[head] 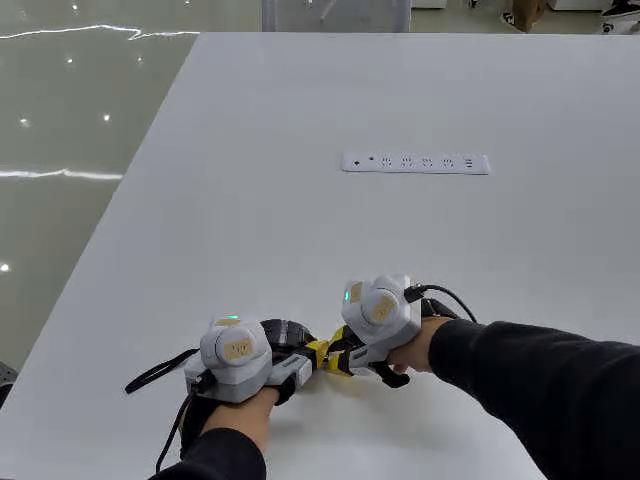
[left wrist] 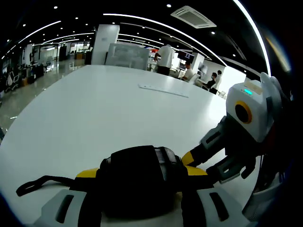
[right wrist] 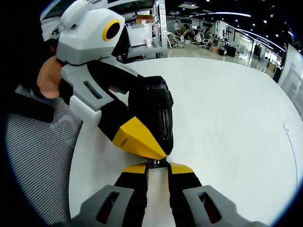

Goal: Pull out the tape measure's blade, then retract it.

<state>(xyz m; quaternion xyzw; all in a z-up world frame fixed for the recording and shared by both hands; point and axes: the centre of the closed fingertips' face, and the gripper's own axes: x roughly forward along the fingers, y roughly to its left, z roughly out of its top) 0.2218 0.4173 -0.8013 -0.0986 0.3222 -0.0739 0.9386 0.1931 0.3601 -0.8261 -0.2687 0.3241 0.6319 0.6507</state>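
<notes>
Table (head: 300,200): smooth, matt. Floor (head: 70,120), upper left of head view: glossy, mirrors lamps. Tape measure (right wrist: 154,111): black plastic case, slight sheen, ribbed edge. Strap (head: 155,372): looks like cloth. Left gripper (left wrist: 141,172), right gripper (right wrist: 158,166): smooth plastic shells, satin finish. Sleeve (head: 540,380): matt cloth.

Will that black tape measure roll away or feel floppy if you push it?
Probably stiff: the tape measure holds its chunky shape while the left tool clamps it. Its rounded case might roll on edge, though the limp strap would likely drag and slow it.
</notes>
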